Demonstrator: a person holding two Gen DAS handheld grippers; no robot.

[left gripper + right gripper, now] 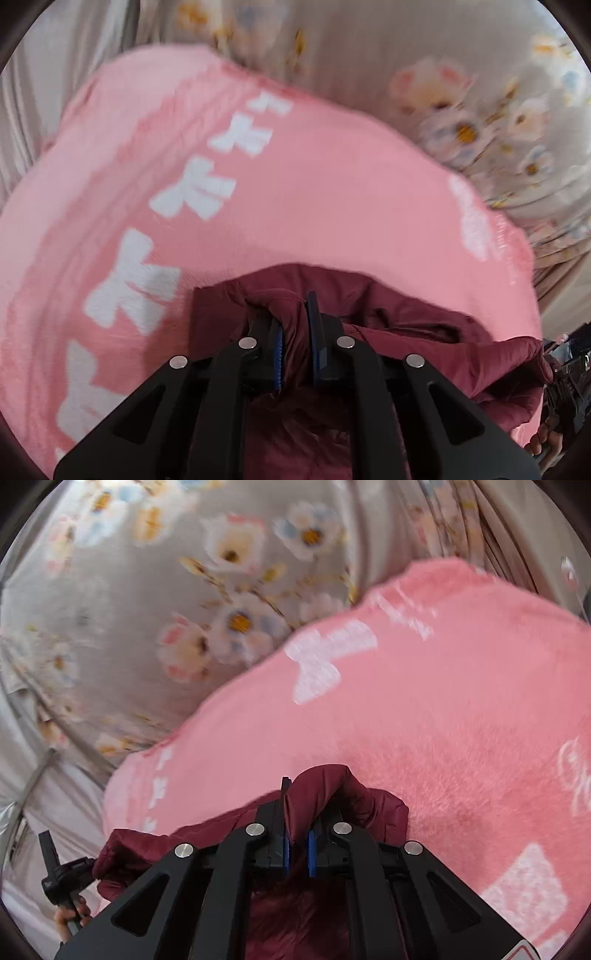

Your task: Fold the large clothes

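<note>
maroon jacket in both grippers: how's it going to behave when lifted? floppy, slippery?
Likely floppy: the maroon jacket bunches and folds around the left gripper and right gripper and sags between them. Its smooth, slightly shiny fabric may slip. Its puffy look suggests it is light for its bulk.

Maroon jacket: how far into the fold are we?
Done: both tongs are shut on the maroon jacket, left tongs and right tongs each pinching a bunched edge. In hand: it hangs above the pink blanket. Left: no finished fold shows; it still needs laying down and folding.
</note>
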